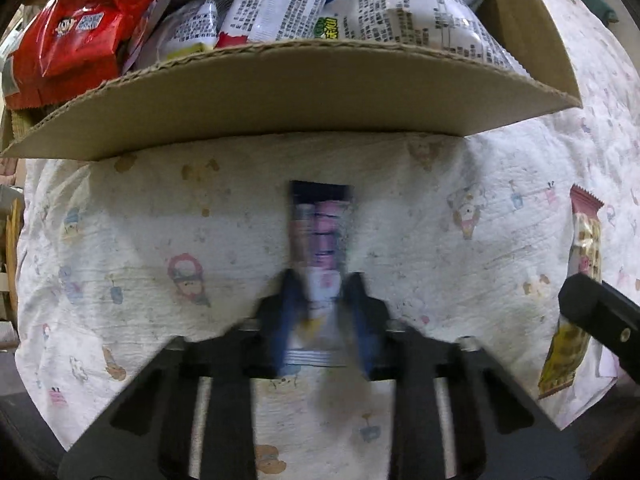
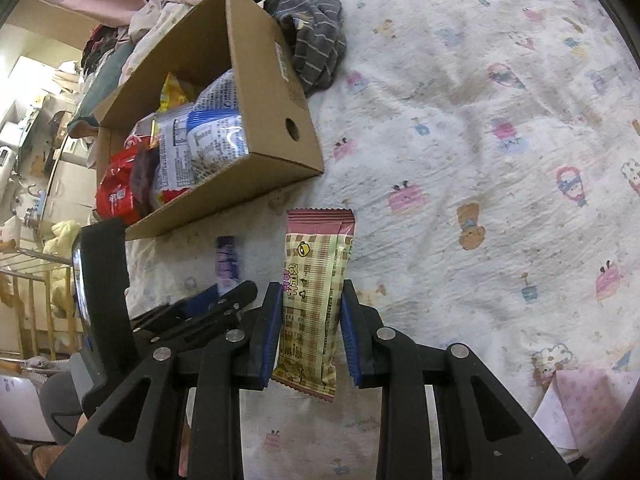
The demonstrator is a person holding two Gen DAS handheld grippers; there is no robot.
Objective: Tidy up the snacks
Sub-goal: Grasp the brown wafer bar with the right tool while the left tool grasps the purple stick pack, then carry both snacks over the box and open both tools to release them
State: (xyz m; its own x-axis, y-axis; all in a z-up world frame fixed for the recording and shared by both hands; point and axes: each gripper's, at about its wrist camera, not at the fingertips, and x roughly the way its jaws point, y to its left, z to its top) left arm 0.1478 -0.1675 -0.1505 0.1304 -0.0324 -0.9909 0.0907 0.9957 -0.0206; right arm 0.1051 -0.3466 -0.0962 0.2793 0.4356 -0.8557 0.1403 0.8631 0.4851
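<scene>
Jaws: left gripper (image 1: 322, 312) clenches purple bar (image 1: 321, 232), right gripper (image 2: 310, 330) grasps checked bar (image 2: 316, 280); lift both clear over your box (image 2: 276, 60) rim.

Motion smeared the left gripper (image 1: 322, 300) and the dark purple snack bar (image 1: 321, 236) between its blue pads, so its print was unreadable. The cardboard box (image 1: 280, 92) wall hid the lower halves of the snack packets (image 1: 280, 0) inside. The checked wafer packet (image 1: 580, 280) seemed partly covered by the right gripper's finger.
</scene>
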